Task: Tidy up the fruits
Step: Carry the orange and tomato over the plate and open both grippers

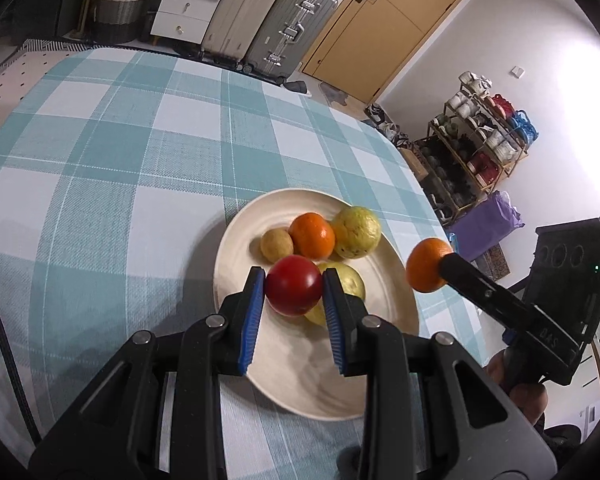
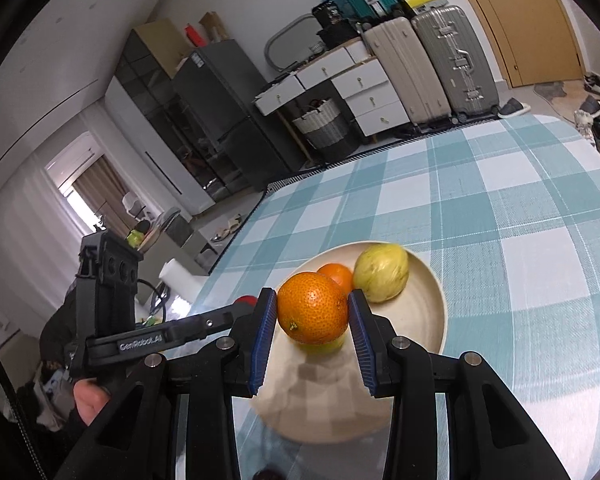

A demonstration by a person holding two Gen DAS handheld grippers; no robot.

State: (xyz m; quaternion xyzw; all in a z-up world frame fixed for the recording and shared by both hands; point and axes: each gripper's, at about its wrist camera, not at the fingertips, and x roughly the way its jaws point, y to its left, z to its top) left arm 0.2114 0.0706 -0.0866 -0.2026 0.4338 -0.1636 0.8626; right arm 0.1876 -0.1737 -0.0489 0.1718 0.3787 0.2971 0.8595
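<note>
— What's closest to us?

— The left gripper (image 1: 294,290): its blue pads (image 1: 252,320) are clamped on a red fruit (image 1: 294,290), held up over the near half of the cream plate (image 1: 236,240). Beside it the right gripper (image 2: 313,308) is squeezed onto an orange (image 2: 313,307), also in the air; from the left camera that orange hangs just past the plate's right rim.

— And under them?

— Right beneath the red fruit there's a yellow-green fruit (image 1: 346,280) lying on the plate, mostly hidden by the left gripper's fingers. The near part of the plate is bare.

— Further back on the plate?

— Three pieces in a touching row toward the far rim: a small brownish-yellow fruit (image 1: 276,245) on the left, a second orange (image 1: 312,236) in the middle, and a bigger yellow-green fruit (image 1: 356,232) on the right.

— What's the plate on?

— A table with a teal-and-white checked cloth (image 1: 120,160).

— And beyond the table?

— Two hard suitcases (image 1: 292,24) stand side by side against the far wall, a white drawer unit (image 1: 192,4) and a woven basket (image 1: 120,0) to their left, a wooden door (image 1: 392,20) to their right. A shoe rack (image 1: 480,140) stands by the right wall.
</note>
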